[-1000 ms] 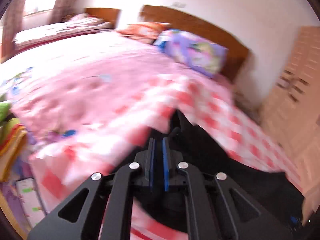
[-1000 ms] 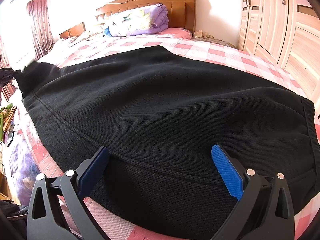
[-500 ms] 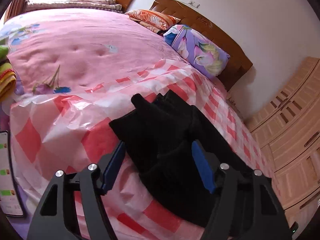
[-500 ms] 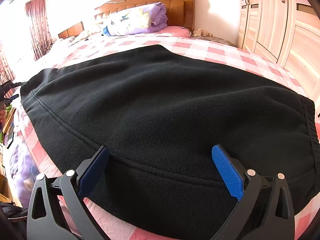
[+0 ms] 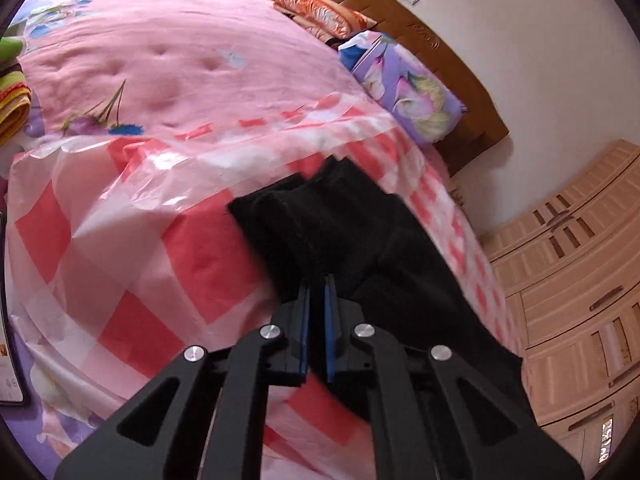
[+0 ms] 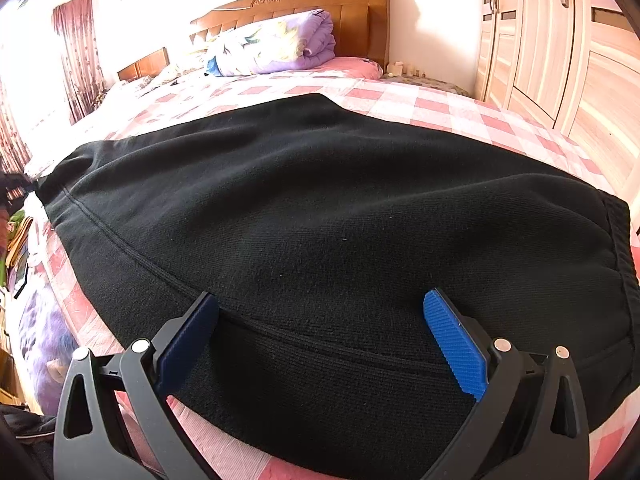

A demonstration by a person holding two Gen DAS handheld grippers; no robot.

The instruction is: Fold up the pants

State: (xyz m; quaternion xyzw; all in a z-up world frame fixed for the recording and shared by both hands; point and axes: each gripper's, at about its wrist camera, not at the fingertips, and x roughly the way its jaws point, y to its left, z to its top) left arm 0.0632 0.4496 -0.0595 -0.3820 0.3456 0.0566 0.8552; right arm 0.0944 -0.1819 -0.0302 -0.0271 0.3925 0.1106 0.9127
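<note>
Left wrist view, left gripper (image 5: pixel 316 280): the two blue pads are drawn almost together after just closing in, with only a thin slit between them. They pinch a fold of the black pants (image 5: pixel 352 240) at the leg end.
Left wrist view, pants: the leg end lies bunched on the checked sheet (image 5: pixel 132 240), near the bed's side edge. The cloth runs back past the gripper toward the wardrobe (image 5: pixel 572 280).
Left wrist view, bedding: a pink quilt (image 5: pixel 168 60) lies beyond the pants. A floral pillow (image 5: pixel 408 88) leans on the headboard (image 5: pixel 440 60).
Right wrist view, right gripper (image 6: pixel 320 312): jaws spread wide, pads far apart. Both fingertips sit at the near side seam of the pants (image 6: pixel 320 220). Whether they press the cloth cannot be told; nothing is clamped.
Right wrist view, pants: spread flat across the checked sheet (image 6: pixel 400 100), waistband on the wardrobe (image 6: pixel 560 40) side, leg end away from it.
</note>
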